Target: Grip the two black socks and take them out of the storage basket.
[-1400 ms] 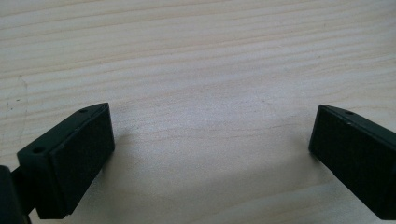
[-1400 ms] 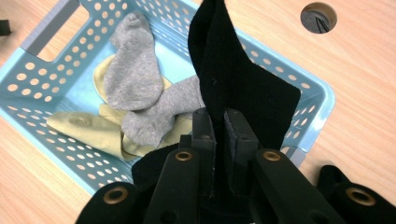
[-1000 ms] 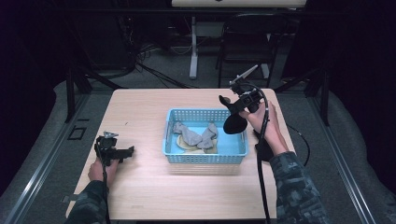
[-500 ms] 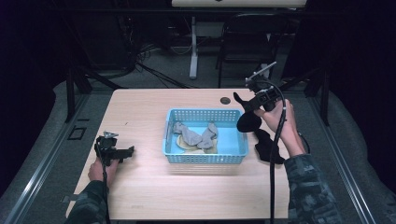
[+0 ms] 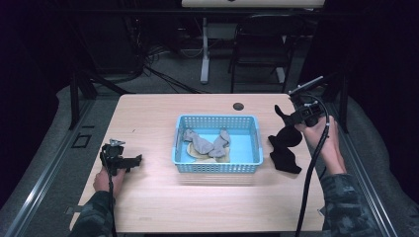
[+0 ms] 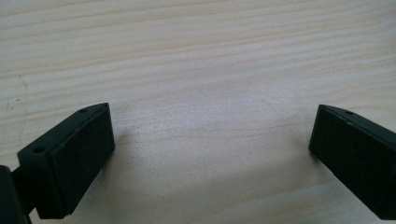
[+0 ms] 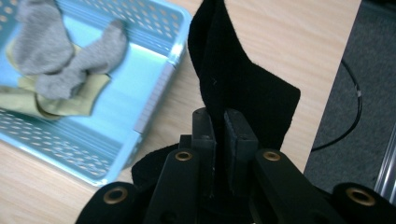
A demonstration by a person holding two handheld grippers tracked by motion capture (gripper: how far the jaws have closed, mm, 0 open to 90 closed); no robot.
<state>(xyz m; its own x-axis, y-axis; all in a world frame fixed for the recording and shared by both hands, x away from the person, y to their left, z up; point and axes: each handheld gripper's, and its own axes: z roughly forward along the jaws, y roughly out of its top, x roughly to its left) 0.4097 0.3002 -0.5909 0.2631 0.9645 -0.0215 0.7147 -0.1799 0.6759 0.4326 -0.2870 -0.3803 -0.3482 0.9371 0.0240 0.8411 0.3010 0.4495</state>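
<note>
A black sock [image 5: 284, 146] hangs from my right gripper [image 5: 295, 121], to the right of the blue basket [image 5: 216, 165]; its lower end rests on the table. In the right gripper view the jaws are shut on the black sock [image 7: 236, 88], pinching its cloth between the pads of my right gripper [image 7: 219, 128]. The blue basket [image 7: 149, 109] holds grey socks [image 5: 200, 142] and a yellowish one [image 7: 70, 105]. My left gripper [image 5: 132, 160] rests on the table at the left, open, its pads [image 6: 79, 158] wide apart over bare wood.
The wooden table [image 5: 163, 207] has a round cable hole [image 5: 238, 106] at its far edge. The table's right edge and a cable on the floor [image 7: 348, 93] lie just beyond the right gripper. A chair and desk legs stand behind the table.
My right gripper has carried the black sock from over the basket's right end out to the right of the basket, and the sock's lower end now touches the table. The left hand stayed still.
</note>
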